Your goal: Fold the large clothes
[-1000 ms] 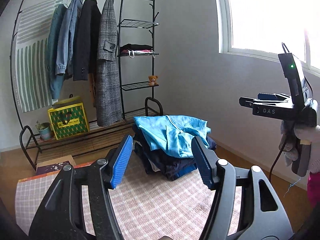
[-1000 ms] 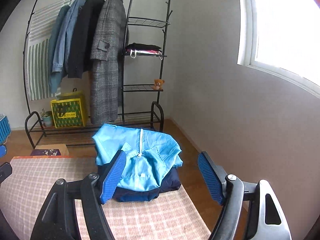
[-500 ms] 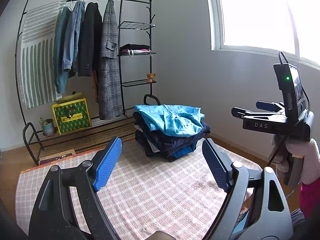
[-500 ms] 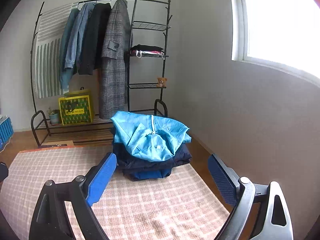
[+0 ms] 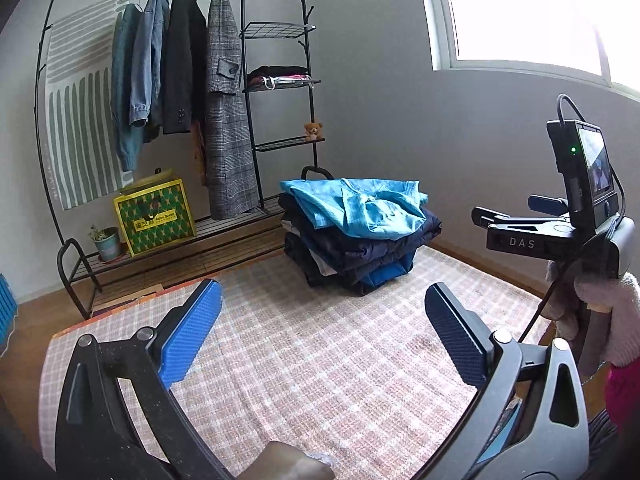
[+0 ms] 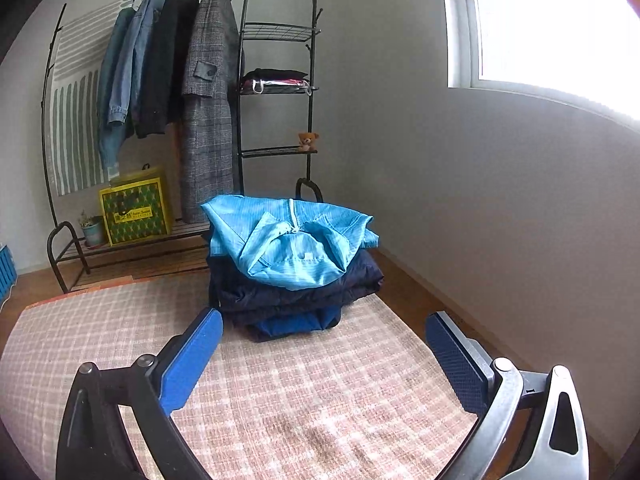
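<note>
A stack of folded clothes (image 5: 360, 248) stands at the far side of a checked rug (image 5: 320, 360), topped by a light blue zip garment (image 5: 360, 208). The right wrist view shows the same light blue garment (image 6: 288, 240) on navy layers. My left gripper (image 5: 322, 300) hovers over the rug short of the stack, its jaws opening with nothing between them. My right gripper (image 6: 324, 324) is also opening and empty, its blue pads (image 6: 192, 360) wide apart. In the left wrist view the right gripper (image 5: 504, 210) appears at the right, held by a gloved hand (image 5: 600, 312).
A black clothes rack (image 5: 248, 120) with hanging coats and shelves stands behind the stack. A yellow-green bag (image 5: 154, 212) and a plant pot (image 5: 106, 236) sit on its base. The grey wall (image 6: 500, 220) runs close along the rug's right side.
Both grippers have sunk and drawn back from the stack, which now looks farther off. Both pairs of jaws have spread wider.
</note>
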Motion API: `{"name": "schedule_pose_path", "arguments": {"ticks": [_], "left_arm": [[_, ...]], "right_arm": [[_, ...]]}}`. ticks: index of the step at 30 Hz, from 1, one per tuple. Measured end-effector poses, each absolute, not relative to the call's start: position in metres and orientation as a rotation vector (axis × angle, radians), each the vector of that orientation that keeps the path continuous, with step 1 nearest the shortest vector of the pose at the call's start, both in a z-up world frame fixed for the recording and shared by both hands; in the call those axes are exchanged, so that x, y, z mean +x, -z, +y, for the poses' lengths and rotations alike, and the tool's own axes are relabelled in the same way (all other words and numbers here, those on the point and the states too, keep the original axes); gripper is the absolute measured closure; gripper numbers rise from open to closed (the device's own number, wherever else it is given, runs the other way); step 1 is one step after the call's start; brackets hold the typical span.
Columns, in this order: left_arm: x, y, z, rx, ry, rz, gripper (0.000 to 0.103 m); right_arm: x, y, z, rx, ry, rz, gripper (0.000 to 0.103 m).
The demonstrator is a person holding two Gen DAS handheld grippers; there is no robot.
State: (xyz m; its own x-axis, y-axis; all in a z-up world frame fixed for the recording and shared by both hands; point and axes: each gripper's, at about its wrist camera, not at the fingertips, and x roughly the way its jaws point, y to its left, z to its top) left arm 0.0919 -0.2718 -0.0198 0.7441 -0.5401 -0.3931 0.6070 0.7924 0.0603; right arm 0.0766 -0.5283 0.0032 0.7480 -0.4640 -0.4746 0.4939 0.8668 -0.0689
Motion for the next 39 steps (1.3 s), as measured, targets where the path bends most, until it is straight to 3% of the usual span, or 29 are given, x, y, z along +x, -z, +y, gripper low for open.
{"name": "schedule_pose_path", "arguments": {"ticks": [16, 39], "left_arm": [[0.112, 0.033, -0.265, 0.153, 0.604, 0.453, 0.0], [0.105, 0.032, -0.266, 0.191, 0.617, 0.428, 0.0]], "right_arm": [[0.087, 0.02, -0.537, 0.114, 0.533, 0.535, 0.0], [0.084, 0.023, -0.544, 0.133, 0.555, 0.534, 0.0]]}}
